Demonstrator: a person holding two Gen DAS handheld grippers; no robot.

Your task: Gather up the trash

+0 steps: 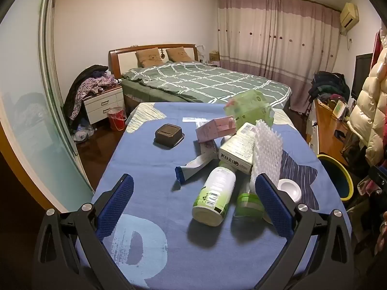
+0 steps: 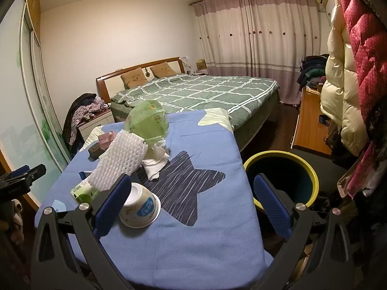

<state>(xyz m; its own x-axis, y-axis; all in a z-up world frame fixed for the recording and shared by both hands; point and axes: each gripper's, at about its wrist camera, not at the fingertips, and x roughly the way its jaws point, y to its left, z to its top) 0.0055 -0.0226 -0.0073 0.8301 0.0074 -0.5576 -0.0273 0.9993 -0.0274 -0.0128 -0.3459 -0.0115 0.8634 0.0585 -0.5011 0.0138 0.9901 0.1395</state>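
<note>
Hovering over a trash-strewn table (image 1: 150, 169), both grippers are being held with fingers wide apart.

A white bottle (image 1: 215, 197) is lying between the left gripper (image 1: 193, 193) fingers; an upturned cup (image 2: 140, 209) is sitting just beside the right gripper (image 2: 192, 194) left finger, the bin (image 2: 281, 176) behind its right finger.

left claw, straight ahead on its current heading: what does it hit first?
Most likely the white-and-green bottle lying on the blue tablecloth, just right of the midline of the open left claw. Depth is unclear; aimed slightly more left, it would meet bare cloth short of the folded carton.
</note>
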